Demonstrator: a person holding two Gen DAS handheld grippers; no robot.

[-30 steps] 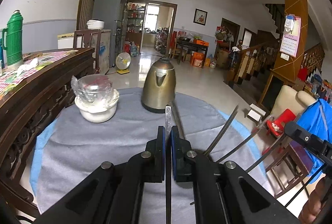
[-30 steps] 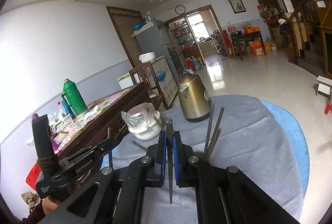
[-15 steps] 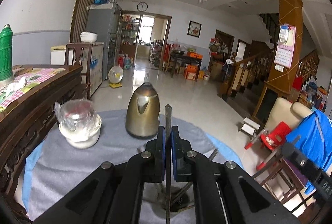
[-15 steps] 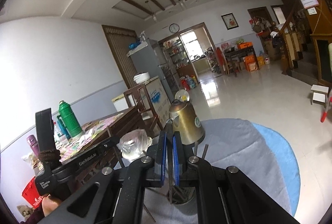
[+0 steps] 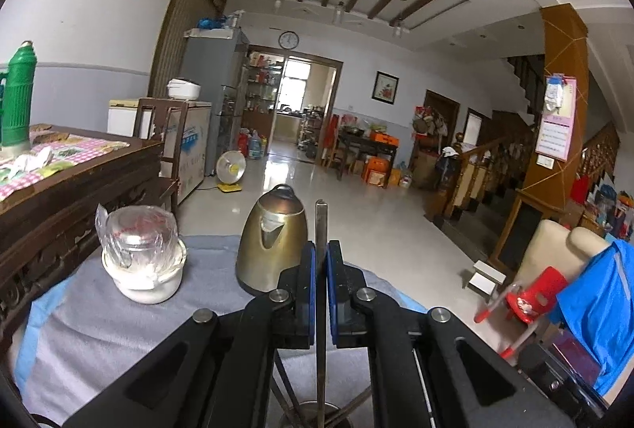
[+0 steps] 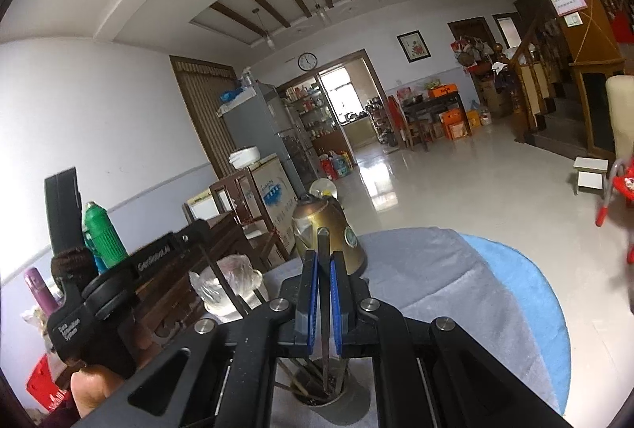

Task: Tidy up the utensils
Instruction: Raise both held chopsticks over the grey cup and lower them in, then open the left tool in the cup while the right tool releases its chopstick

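On the left of the grey-clothed round table point(image 5: 99, 341) sits a plastic-wrapped white pot point(image 5: 143, 269), then a brass-coloured metal kettle point(image 5: 272, 245). Left tongs point(image 5: 321, 261) are pinching a thin metal chopstick point(image 5: 321, 226) upright; right tongs point(image 6: 324, 271) are pinching another dark metal chopstick point(image 6: 323, 241), its lower end down in the steel utensil cup point(image 6: 323, 394) with a few more sticks.

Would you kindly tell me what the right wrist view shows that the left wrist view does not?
Only the right wrist view shows the left gripper from outside, the hand holding it, and a purple bottle. Only the left wrist view shows the blue cloth draped at right. Both share the kettle, the wrapped white pot, the green thermos, and a metal holder below each shut gripper's clamped utensil.
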